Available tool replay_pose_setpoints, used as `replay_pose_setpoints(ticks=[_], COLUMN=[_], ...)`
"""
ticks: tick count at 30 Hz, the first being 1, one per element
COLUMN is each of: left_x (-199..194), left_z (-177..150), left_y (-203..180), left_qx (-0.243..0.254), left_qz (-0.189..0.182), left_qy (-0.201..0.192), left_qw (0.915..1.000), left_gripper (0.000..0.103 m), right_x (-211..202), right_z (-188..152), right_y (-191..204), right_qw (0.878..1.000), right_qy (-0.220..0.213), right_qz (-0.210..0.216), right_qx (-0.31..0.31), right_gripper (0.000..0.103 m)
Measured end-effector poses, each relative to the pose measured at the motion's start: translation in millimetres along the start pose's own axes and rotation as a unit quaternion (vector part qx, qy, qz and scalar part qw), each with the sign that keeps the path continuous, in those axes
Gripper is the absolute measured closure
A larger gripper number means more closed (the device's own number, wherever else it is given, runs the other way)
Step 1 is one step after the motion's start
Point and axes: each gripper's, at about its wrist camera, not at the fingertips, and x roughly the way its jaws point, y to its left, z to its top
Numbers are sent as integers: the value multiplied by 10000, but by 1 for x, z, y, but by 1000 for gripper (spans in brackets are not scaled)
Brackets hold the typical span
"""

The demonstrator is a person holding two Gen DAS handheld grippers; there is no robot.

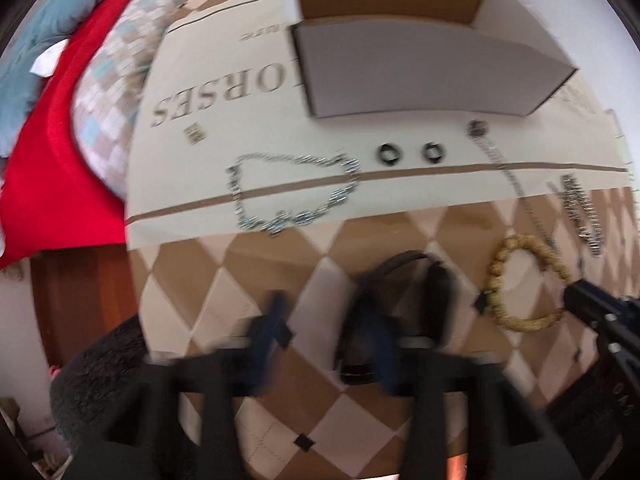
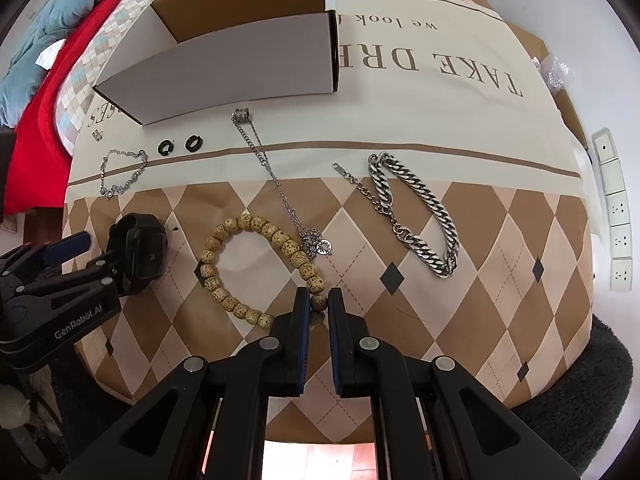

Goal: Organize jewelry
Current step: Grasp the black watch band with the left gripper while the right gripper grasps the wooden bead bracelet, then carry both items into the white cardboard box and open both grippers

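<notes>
A tan beaded bracelet (image 2: 256,268) lies on the patterned cloth; my right gripper (image 2: 319,304) is shut on its near beads. It also shows in the left wrist view (image 1: 520,280). A black smartwatch (image 2: 144,248) lies at the left, and my left gripper (image 1: 324,320) stands open around it (image 1: 396,312), one finger on each side; that view is blurred. A thin silver pendant chain (image 2: 276,180), a heavy silver curb bracelet (image 2: 420,216), a crystal bracelet (image 2: 122,174), two black rings (image 2: 180,145) and a small charm (image 2: 97,134) lie about. An open white cardboard box (image 2: 224,68) stands at the back.
The cloth (image 2: 460,92) covers a round table whose near edge falls off below my grippers. Red, blue and checked bedding (image 2: 52,80) lies at the far left. A wall socket strip (image 2: 616,208) is at the right. A dark fuzzy surface (image 2: 592,400) sits below the table.
</notes>
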Motion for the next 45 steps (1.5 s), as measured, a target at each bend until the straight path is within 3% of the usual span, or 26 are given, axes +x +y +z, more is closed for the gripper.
replay_pose_setpoints(ticks=[6,14,22,28,37,39,45], left_x=[-6,-66,-125,-128,-92,-81,-65], left_z=[-3,2,47,91,143,153,173], left_y=[0,11,12,12,12,14,19], left_qx=[-26,-227,-328,-373,-407,-439,-595], left_qz=[14,-36,-210,-295,-414,-544,-778], left_qy=[-139,-699,-1336,-1469,-1176,-1047,-857], left_qw=[9999,9973,9903,9880,9914,9920,9915], left_gripper=[99,99,99,99,98,92,85], right_x=[-5,-59,-127,-156,-119,-108,-79], right_z=[9,30,77,128,186,193,212], right_y=[7,2,6,9,18,20,21], right_qw=[9995,9947,9843,9791,9849,9856,9859], right_qy=[-223,-670,-1383,-1760,-1452,-1380,-1087], right_qz=[214,768,1093,1020,945,975,1269], right_qx=[71,123,129,25,-38,-44,17], right_gripper=[94,94,94,94,94,94,94])
